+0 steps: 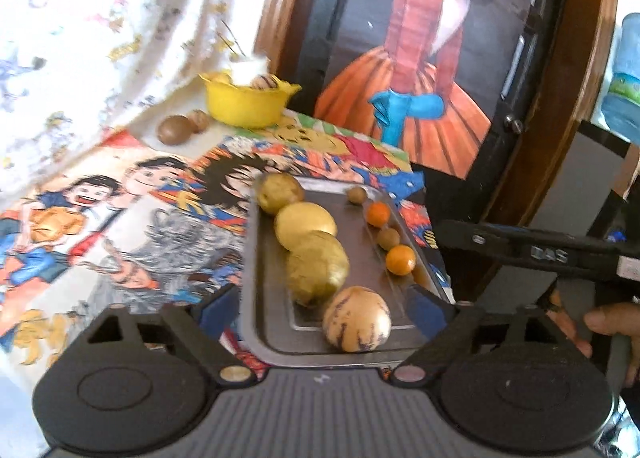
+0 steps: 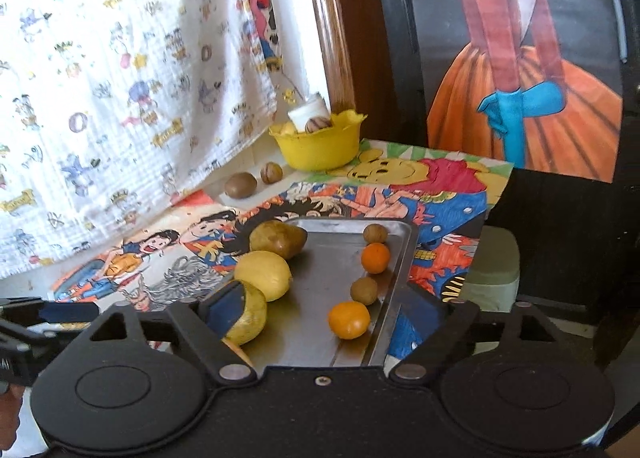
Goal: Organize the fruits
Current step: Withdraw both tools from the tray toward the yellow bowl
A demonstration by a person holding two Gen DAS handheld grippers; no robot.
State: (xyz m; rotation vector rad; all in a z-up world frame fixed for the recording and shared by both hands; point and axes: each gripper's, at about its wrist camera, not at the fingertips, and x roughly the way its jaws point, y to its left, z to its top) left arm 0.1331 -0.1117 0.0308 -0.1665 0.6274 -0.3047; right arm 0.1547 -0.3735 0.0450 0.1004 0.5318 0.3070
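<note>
A metal tray (image 1: 249,258) (image 2: 402,254) lies on a cartoon-print cloth. Along its left side runs a row of large yellow-brown fruits (image 1: 306,224) (image 2: 262,274), ending nearest me in a purple-striped fruit (image 1: 356,324). Down the right side, small brown fruits (image 1: 388,238) (image 2: 363,290) alternate with oranges (image 1: 400,260) (image 2: 349,319). My left gripper (image 1: 323,309) is open over the tray's near end; the striped fruit sits between its pads, untouched. My right gripper (image 2: 324,310) is open too, above the near orange, its left pad in front of a yellow fruit (image 2: 252,322).
At the back stands a yellow bowl (image 1: 244,106) (image 2: 316,146) holding fruits and a white cup, with two brown fruits (image 1: 174,130) (image 2: 240,185) beside it. A patterned white cloth hangs on the left. A framed painting stands behind. A person's hand (image 1: 608,322) is at the right.
</note>
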